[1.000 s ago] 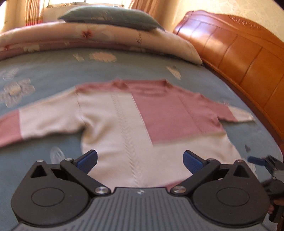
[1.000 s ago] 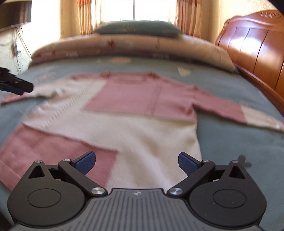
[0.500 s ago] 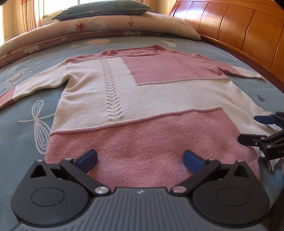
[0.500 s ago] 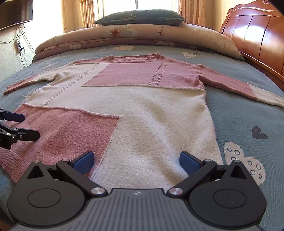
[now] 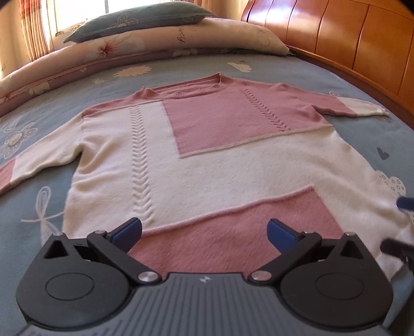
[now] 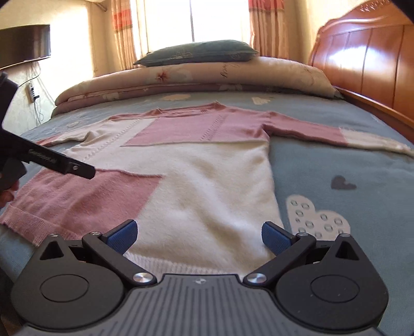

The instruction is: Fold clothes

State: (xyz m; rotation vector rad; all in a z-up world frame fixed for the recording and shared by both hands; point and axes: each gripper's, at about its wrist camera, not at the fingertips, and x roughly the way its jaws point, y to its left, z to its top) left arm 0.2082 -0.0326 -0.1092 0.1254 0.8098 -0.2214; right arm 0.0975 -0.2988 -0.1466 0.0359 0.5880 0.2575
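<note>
A pink-and-cream knitted sweater with a cable-stitch stripe [image 5: 207,160] lies spread flat, front up, in the middle of a blue-grey bedspread printed with flowers and hearts [image 5: 323,77]. Its neckline points to the far end of the bed and its hem is nearest the cameras. Both sleeves reach out sideways: the left one runs off to the left edge of the left wrist view, the right one stretches toward the right side of the bed, ending in a cream cuff.

The left gripper [image 5: 204,231] hovers just above the pink panel at the sweater's near hem, its blue-padded fingers [image 5: 128,231] set wide apart with nothing between them. The right gripper [image 6: 198,236] hangs over the cream part of the hem near the sweater's right corner, its blue pads [image 6: 274,237] likewise spread wide and holding nothing. In the right wrist view the left gripper [image 6: 85,170] shows from the side as a dark arm reaching over the pink panel.

At the far end of the bed lies a rolled cream floral quilt [image 6: 196,77] with a dark green pillow [image 6: 196,53] on top. A polished orange-brown wooden headboard [image 6: 367,59] runs along the right side. Beyond the quilt, striped curtains [image 6: 124,31] frame a bright window [image 6: 191,20].
</note>
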